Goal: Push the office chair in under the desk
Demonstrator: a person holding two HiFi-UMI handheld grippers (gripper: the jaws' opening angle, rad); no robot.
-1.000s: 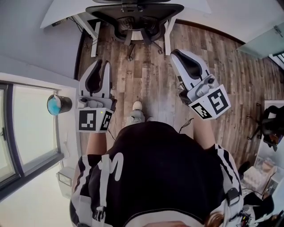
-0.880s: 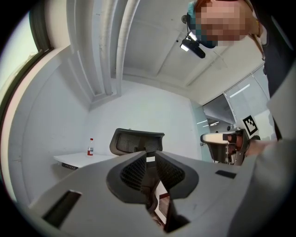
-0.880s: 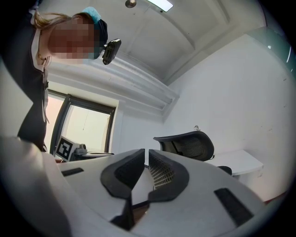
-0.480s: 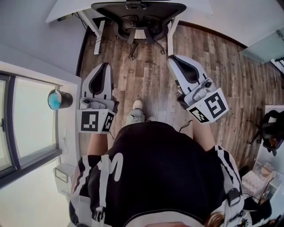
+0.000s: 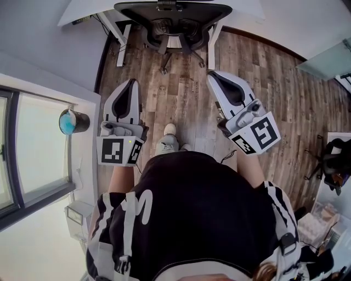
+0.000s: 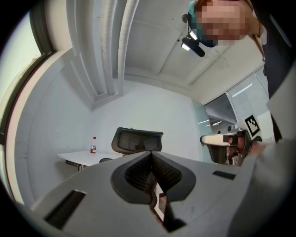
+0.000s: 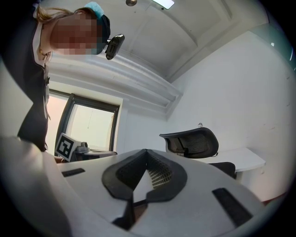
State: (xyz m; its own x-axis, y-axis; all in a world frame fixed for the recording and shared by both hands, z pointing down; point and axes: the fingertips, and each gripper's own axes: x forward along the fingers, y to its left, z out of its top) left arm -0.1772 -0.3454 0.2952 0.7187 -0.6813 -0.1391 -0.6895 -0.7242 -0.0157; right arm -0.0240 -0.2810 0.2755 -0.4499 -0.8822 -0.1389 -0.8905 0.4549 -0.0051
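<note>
Office chair sits at the top of the head view, well ahead of the person, black mesh back facing them. Its base stands between the white legs of the desk, and the seat looks at least partly under the desktop. Left gripper and right gripper are held about level over the wood floor, well apart from the chair, touching nothing. Both pairs of jaws have just been closing and now meet, nothing between them. Small bottle stands on the desk left of the chair back. Person's shoe shows between the grippers.
</note>
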